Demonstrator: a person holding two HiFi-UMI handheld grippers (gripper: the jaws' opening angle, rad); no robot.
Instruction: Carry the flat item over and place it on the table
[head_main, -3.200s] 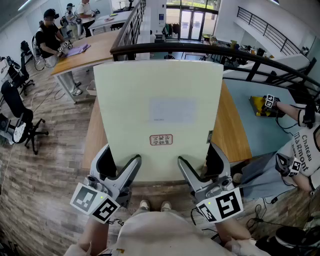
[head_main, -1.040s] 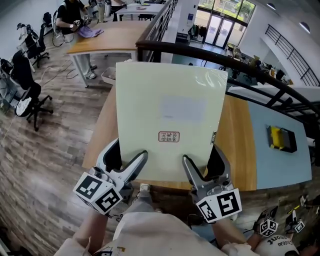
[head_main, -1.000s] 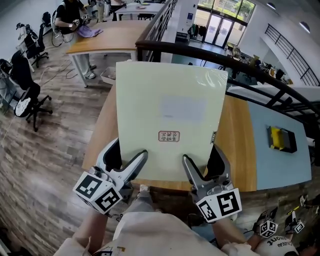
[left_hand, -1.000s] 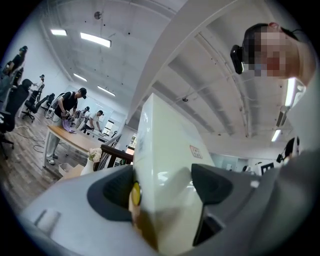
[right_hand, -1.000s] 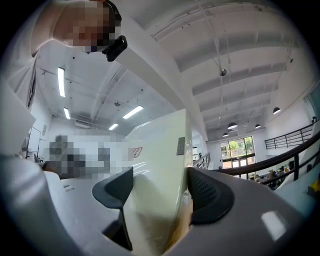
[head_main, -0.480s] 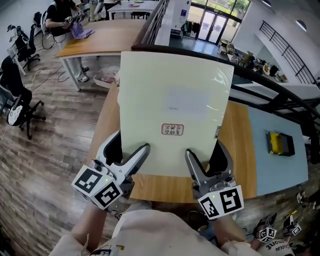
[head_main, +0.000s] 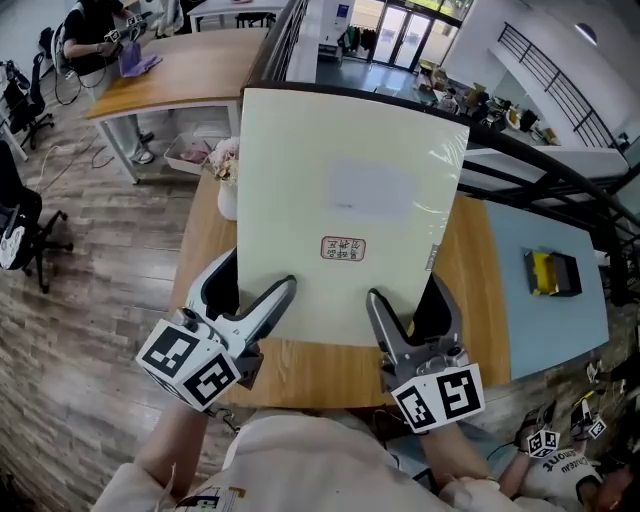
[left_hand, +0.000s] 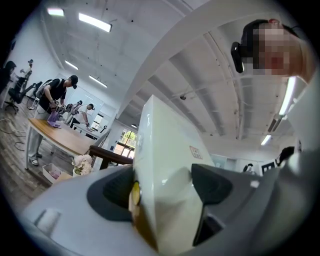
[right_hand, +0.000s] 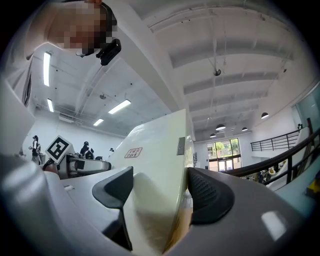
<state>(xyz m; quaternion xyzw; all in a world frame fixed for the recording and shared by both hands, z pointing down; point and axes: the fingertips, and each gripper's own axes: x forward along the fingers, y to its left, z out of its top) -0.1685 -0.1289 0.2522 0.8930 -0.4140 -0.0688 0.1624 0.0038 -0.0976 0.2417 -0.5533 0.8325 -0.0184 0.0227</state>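
A large flat pale cream board (head_main: 345, 210) with a small red stamp and a white label is held up over a wooden table (head_main: 470, 290). My left gripper (head_main: 250, 300) is shut on the board's lower left edge. My right gripper (head_main: 405, 305) is shut on its lower right edge. In the left gripper view the board (left_hand: 165, 165) runs between the jaws of the left gripper (left_hand: 160, 192), edge on. In the right gripper view the board (right_hand: 155, 170) likewise sits clamped in the right gripper (right_hand: 157, 195). The board hides most of the tabletop.
A white vase of flowers (head_main: 225, 175) stands on the table at the board's left edge. A dark railing (head_main: 540, 165) runs behind the table. A blue surface (head_main: 550, 310) with a yellow box (head_main: 550, 272) lies to the right. Another wooden table (head_main: 175, 70) and a person are far left.
The view has advanced toward the wooden table: more of its near edge shows below the board, and the flower vase has come into view. Both grippers keep their hold.
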